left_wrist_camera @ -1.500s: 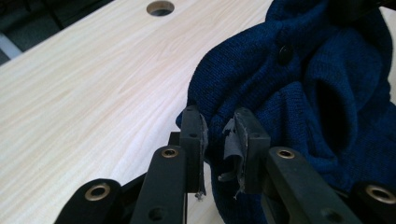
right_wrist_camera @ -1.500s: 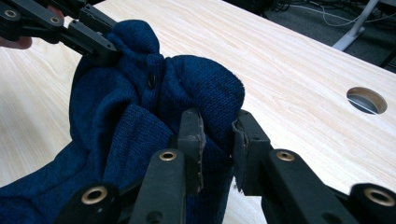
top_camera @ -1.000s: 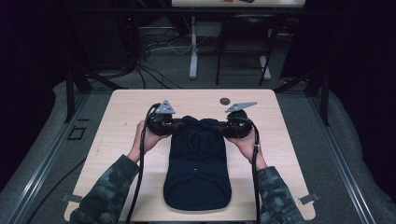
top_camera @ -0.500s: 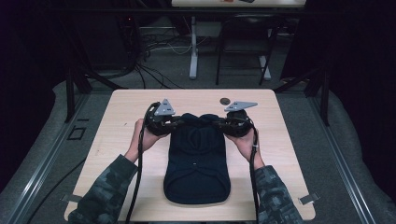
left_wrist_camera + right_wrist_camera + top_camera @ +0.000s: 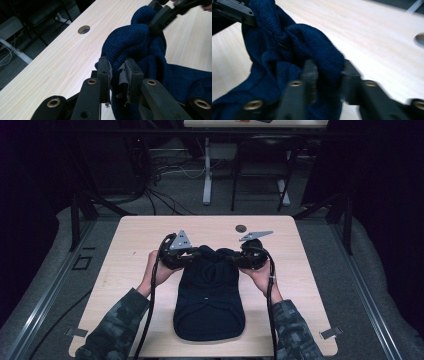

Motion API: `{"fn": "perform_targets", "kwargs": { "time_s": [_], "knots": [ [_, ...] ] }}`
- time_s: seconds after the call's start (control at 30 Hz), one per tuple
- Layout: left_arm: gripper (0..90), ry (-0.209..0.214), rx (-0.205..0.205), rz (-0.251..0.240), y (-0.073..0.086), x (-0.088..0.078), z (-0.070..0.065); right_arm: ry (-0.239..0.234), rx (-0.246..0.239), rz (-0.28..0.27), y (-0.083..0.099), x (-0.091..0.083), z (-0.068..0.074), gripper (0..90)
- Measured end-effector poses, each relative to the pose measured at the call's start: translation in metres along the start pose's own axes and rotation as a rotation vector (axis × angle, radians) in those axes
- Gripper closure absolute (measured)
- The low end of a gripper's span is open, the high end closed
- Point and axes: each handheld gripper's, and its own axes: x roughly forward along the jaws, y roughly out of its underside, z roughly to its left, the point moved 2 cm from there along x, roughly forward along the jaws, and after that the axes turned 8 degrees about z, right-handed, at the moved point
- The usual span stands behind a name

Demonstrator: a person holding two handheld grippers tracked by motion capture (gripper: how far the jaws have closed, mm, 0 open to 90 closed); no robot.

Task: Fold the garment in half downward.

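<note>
From above, my left gripper (image 5: 192, 254) sits left of centre on the pale wooden table (image 5: 135, 235), my right gripper (image 5: 235, 259) just right of centre, and the dark blue knitted garment (image 5: 209, 305) runs from between them down toward the lower middle of the frame. That view hides the jaws. My left gripper's view shows them nearly together, pinching a fold of the knit (image 5: 140, 50), with a round hole in the tabletop (image 5: 84, 29) at upper left. My right gripper's view, blurred, shows a thicker bunch of knit (image 5: 322, 57) between its jaws; they have just been opening slightly, still gripping.
</note>
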Motion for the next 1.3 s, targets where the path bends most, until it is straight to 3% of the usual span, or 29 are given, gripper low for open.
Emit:
{"fn": "perform_targets", "kwargs": {
  "time_s": [0.1,0.27,0.4,0.5,0.57,0.77,0.83,0.9,1.03,1.2,1.3],
  "knots": [
    [77.2,0.004,0.001,0.003,0.003,0.000,0.001,0.049,-0.068,-0.051,0.005,-0.002,0.005,75.6],
    [75.7,0.015,0.002,0.028,0.012,0.003,-0.002,0.097,-0.101,-0.099,0.012,-0.002,0.013,77.1],
    [70.8,0.075,-0.038,0.057,0.018,0.006,0.001,0.122,-0.150,-0.120,0.013,-0.004,0.020,77.1],
    [60.8,0.135,-0.083,0.110,0.022,0.012,0.002,0.126,-0.189,-0.132,0.012,-0.007,0.025,77.1],
    [53.6,0.135,-0.089,0.137,0.024,0.017,0.001,0.123,-0.210,-0.137,0.010,-0.008,0.029,77.1],
    [69.3,0.094,-0.057,0.130,0.028,0.021,-0.009,0.135,-0.251,-0.130,0.010,-0.010,0.033,76.8],
    [72.6,0.073,-0.051,0.109,0.028,0.021,-0.011,0.131,-0.235,-0.128,0.012,-0.010,0.030,76.4],
    [73.7,0.083,-0.070,0.081,0.028,0.022,-0.012,0.130,-0.210,-0.121,0.013,-0.011,0.027,75.5],
    [74.3,0.062,-0.060,0.072,0.028,0.022,-0.014,0.122,-0.181,-0.086,0.016,-0.012,0.025,73.8],
    [74.0,-0.039,0.035,0.078,0.025,0.019,-0.032,0.122,-0.151,-0.065,0.027,-0.016,0.024,72.7],
    [73.5,-0.078,0.061,0.078,0.025,0.017,-0.041,0.128,-0.159,-0.062,0.034,-0.018,0.026,71.9]
  ]
}}
